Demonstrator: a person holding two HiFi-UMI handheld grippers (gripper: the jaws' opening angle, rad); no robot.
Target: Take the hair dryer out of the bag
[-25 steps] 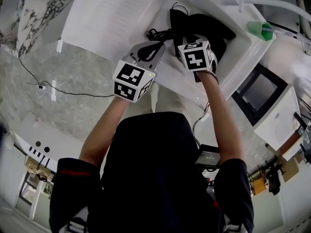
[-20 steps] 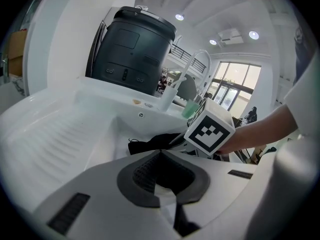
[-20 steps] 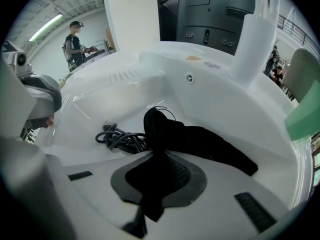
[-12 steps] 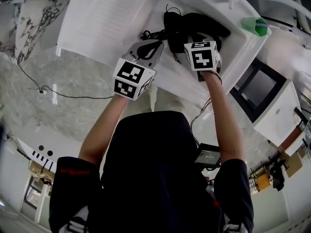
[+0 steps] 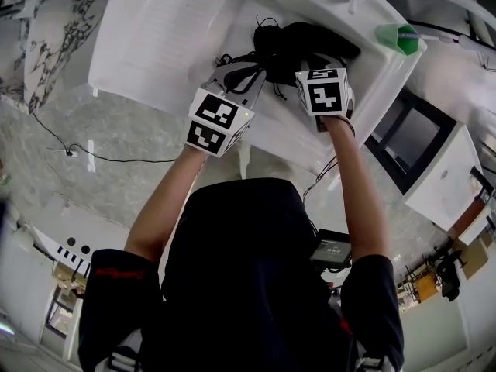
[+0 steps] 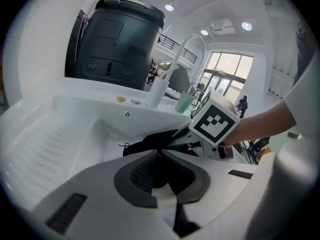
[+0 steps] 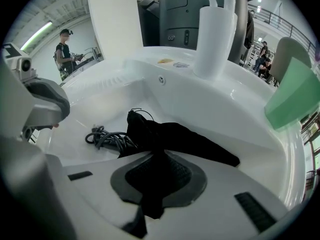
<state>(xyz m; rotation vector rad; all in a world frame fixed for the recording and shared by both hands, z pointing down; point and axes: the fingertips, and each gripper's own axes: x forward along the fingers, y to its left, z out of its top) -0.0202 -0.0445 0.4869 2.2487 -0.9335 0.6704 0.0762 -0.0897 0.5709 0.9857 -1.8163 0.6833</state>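
The soft black cloth bag [image 7: 180, 136] lies limp in the glossy white moulded sink basin [image 7: 220, 114], with a coiled black rubbery cord [image 7: 105, 138] spilled beside it. The hair dryer itself is unseen, judged inside the bag: rigid, fairly heavy, best drawn out by its handle. A fold of bag is pinched in the right gripper [image 7: 158, 159]; the left gripper [image 6: 160, 156] is closed at the bag's edge, and cloth between its jaws cannot be confirmed.

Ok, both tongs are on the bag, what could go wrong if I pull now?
1. The left tongs and right tongs pinch only thin fabric of the bag; it may slip, or the dryer, not visible, may drop into the sink.
2. The coiled cord by the bag may snag or drag.
3. The green cup on the rim, on your right side, could get knocked.
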